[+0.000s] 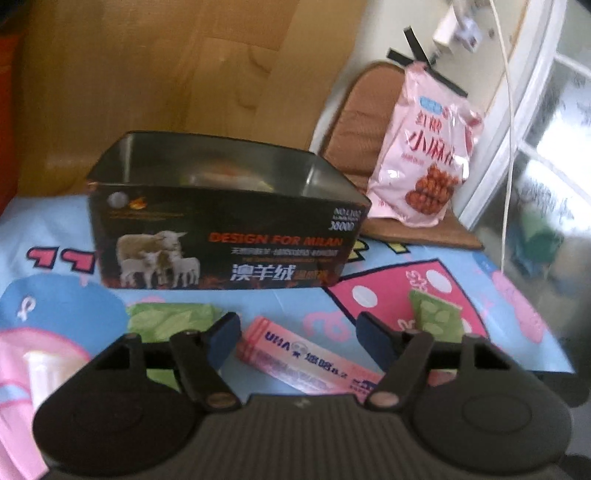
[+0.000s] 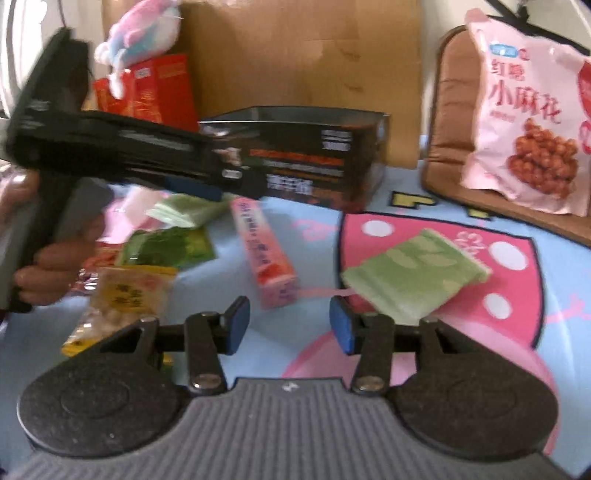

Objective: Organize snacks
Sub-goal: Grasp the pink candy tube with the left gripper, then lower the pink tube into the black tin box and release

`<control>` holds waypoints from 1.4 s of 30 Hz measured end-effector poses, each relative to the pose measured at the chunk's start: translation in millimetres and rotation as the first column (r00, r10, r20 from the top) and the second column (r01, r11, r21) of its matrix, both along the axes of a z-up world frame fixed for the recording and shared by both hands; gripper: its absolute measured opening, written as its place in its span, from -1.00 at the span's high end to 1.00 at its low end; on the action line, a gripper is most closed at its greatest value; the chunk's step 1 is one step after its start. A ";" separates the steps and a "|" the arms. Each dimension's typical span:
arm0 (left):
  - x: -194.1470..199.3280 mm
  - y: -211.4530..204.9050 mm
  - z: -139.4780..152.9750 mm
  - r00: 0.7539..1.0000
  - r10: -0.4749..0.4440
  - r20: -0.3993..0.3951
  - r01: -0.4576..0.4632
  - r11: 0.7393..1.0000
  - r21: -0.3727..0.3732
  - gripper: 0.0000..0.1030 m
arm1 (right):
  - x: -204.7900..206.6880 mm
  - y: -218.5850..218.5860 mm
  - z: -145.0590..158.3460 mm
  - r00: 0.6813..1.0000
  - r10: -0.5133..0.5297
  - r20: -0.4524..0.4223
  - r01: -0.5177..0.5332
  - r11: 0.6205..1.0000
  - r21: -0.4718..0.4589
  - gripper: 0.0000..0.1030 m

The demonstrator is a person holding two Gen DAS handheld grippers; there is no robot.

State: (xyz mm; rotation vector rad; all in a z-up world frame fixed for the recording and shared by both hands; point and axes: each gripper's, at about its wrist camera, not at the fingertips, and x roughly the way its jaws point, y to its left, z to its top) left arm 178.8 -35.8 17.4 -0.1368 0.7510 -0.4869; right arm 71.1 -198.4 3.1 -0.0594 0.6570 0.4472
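A black open box (image 1: 221, 236) printed with sheep stands on the cartoon cloth; it also shows in the right wrist view (image 2: 314, 158). A pink candy stick pack (image 1: 310, 363) lies between the open fingers of my left gripper (image 1: 295, 339), low over the cloth. The pack also shows in the right wrist view (image 2: 264, 251). My left gripper shows from the side in the right wrist view (image 2: 207, 184), above the pack. My right gripper (image 2: 290, 325) is open and empty, just short of a green packet (image 2: 413, 277). That green packet also shows in the left wrist view (image 1: 432, 314).
A big pink snack bag (image 1: 424, 147) leans on a brown cushion (image 1: 354, 122) at the back right. Green and yellow packets (image 2: 129, 288) lie at left near the hand. Red boxes (image 2: 159, 88) and a plush toy (image 2: 140, 33) stand behind. Another green packet (image 1: 170, 317) lies at my left finger.
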 end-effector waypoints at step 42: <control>48.1 51.7 81.8 0.972 0.180 0.153 -0.174 0.983 -0.055 -0.05 | 81.0 11.1 65.6 0.958 0.041 0.284 -0.051 0.998 0.028 0.32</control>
